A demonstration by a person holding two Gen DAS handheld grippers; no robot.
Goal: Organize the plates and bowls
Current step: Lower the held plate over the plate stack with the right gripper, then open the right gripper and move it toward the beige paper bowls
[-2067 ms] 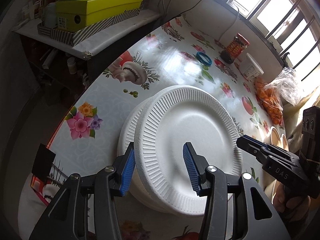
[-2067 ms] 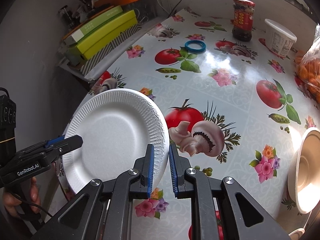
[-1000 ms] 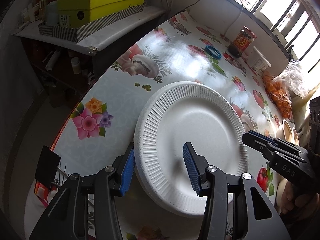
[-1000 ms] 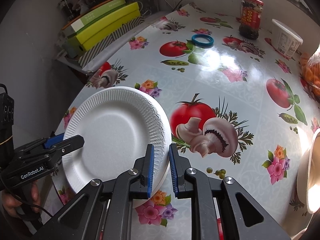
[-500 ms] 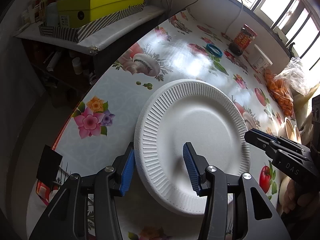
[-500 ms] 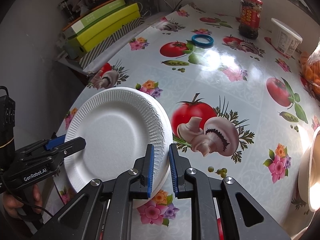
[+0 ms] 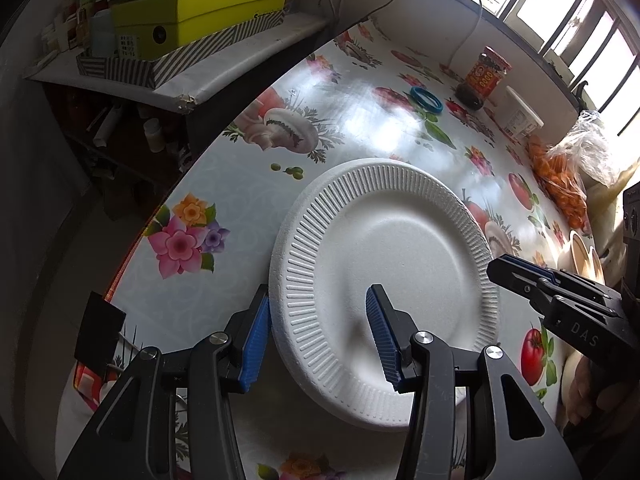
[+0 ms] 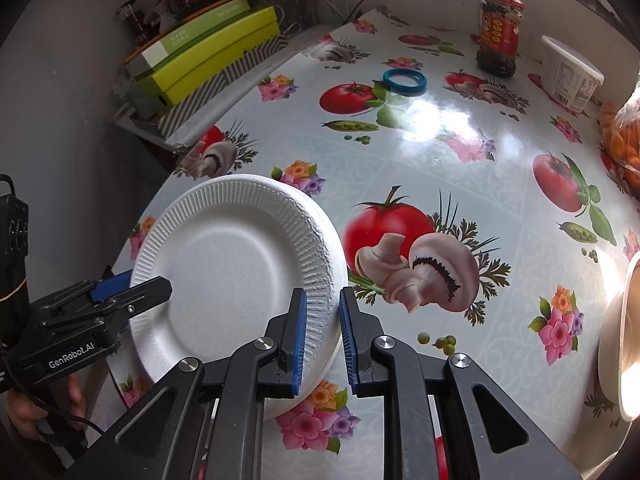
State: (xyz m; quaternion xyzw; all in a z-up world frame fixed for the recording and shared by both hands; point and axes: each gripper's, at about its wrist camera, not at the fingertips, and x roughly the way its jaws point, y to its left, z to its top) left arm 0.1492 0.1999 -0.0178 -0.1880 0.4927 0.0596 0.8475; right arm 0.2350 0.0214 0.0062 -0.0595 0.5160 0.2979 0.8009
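A white foam plate (image 7: 384, 264) with a ribbed rim lies on top of another plate near the table's near-left corner; it also shows in the right wrist view (image 8: 232, 276). My left gripper (image 7: 318, 336) is open, its two blue pads straddling the plate's near-left rim. My right gripper (image 8: 323, 336) is nearly shut, with the plate's right rim between its pads and a narrow gap showing. The lower plate's edge (image 8: 320, 368) peeks out beneath. A cream bowl (image 8: 624, 344) sits at the right edge.
The table wears a tomato-and-mushroom oilcloth (image 8: 440, 152). A blue ring (image 8: 404, 80), a red jar (image 8: 500, 36) and a white tub (image 8: 570, 76) stand at the back. A bag of orange pieces (image 7: 560, 184) lies right. Green boxes (image 7: 200, 12) sit on a shelf left.
The top plate has come down level and centred over the lower plate. The right gripper's jaws have parted slightly. The left gripper stays open around the rim.
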